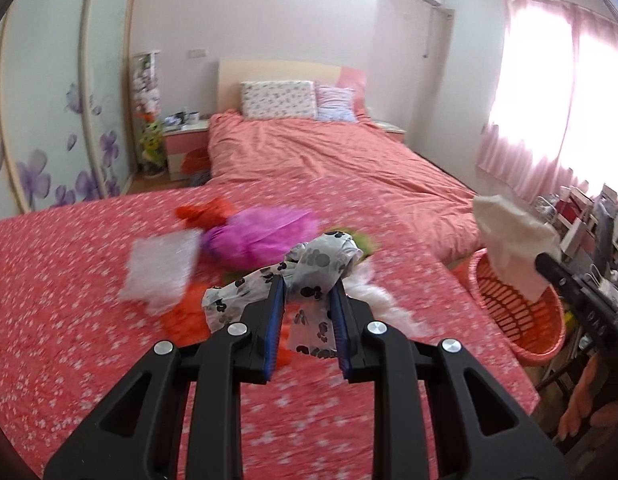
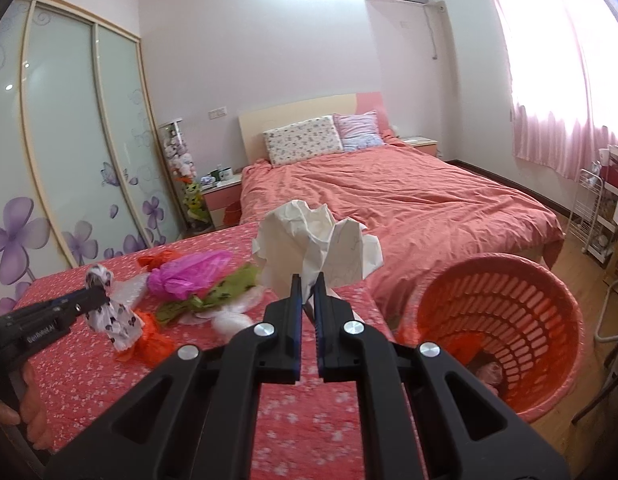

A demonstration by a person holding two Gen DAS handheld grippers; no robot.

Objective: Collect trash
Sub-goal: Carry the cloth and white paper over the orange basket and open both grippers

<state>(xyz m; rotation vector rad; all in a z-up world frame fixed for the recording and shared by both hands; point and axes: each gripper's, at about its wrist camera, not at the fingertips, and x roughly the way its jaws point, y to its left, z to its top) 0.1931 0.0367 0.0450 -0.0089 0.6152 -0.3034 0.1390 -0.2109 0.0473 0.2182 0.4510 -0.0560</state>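
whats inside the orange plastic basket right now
In the orange slotted plastic basket, something crumpled and pinkish lies at the bottom. Its near wall hides the remaining floor, so more may be there.

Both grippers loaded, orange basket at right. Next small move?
Probably carry the right gripper, shut on the crumpled white paper, over the orange slatted plastic basket and open: that paper hangs nearest its rim.
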